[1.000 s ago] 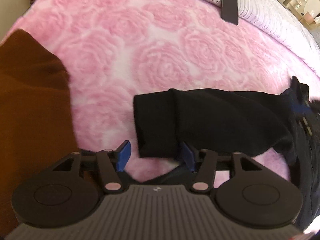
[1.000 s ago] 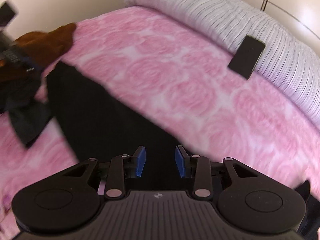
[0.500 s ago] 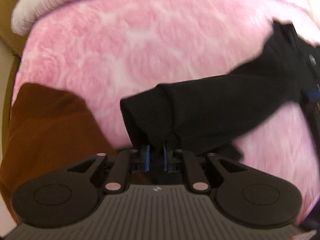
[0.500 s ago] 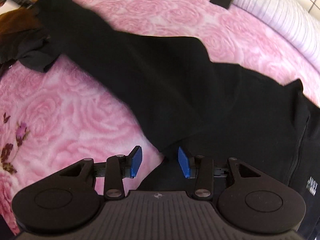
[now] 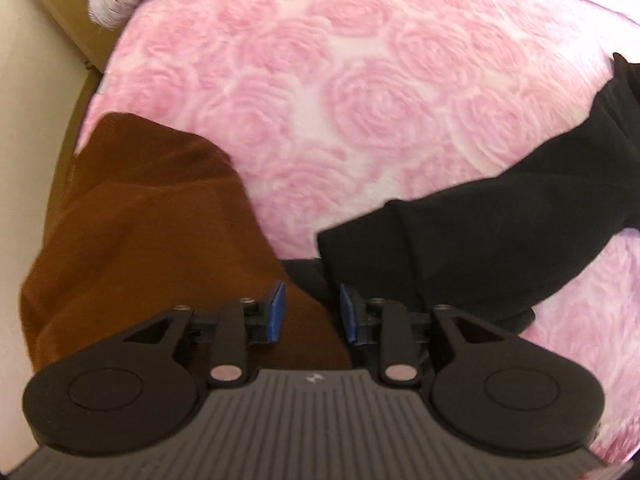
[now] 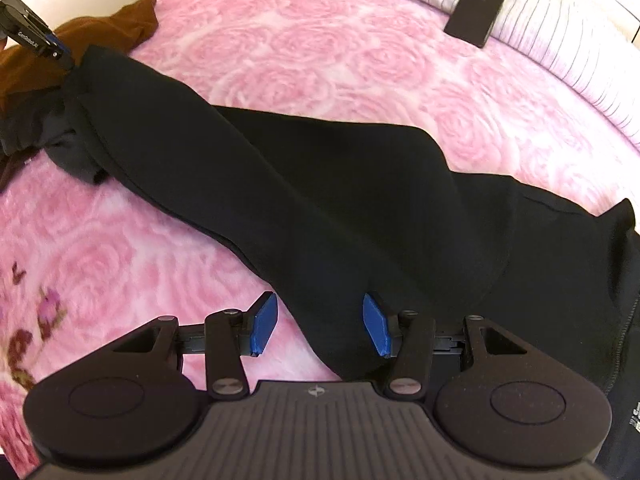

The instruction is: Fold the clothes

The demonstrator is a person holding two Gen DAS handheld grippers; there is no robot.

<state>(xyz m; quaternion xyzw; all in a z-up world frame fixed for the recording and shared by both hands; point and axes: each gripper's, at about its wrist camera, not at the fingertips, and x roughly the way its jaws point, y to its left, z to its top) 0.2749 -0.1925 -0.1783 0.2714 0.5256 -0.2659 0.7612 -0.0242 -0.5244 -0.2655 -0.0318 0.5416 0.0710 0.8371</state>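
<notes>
The black garment [image 6: 360,200] lies spread on the pink rose blanket [image 6: 320,52], its long sleeve [image 6: 192,152] stretched out toward the far left, where the cuff [image 5: 360,248] ends just beside a brown garment [image 5: 140,240]. To me the fabric looks soft, thick and limp, probably fleece or sweatshirt knit: it will drape and sag wherever I lift it, and it should not slip much between rubber pads. I would take hold at an edge, either the cuff or the sleeve's near hem, and pinch through both layers so the sleeve travels as one piece. My left gripper [image 5: 312,312] hovers with its blue fingers apart, holding nothing, above the brown cloth with the cuff just to its right. My right gripper [image 6: 320,328] is also spread wide and empty, its fingers straddling the near fold of black fabric low in the view. A dark phone [image 6: 474,12] rests far off on the striped white bedding [image 6: 560,40], well apart from the clothes. Another dark crumpled piece [image 6: 52,140] sits under the cuff at far left.
</notes>
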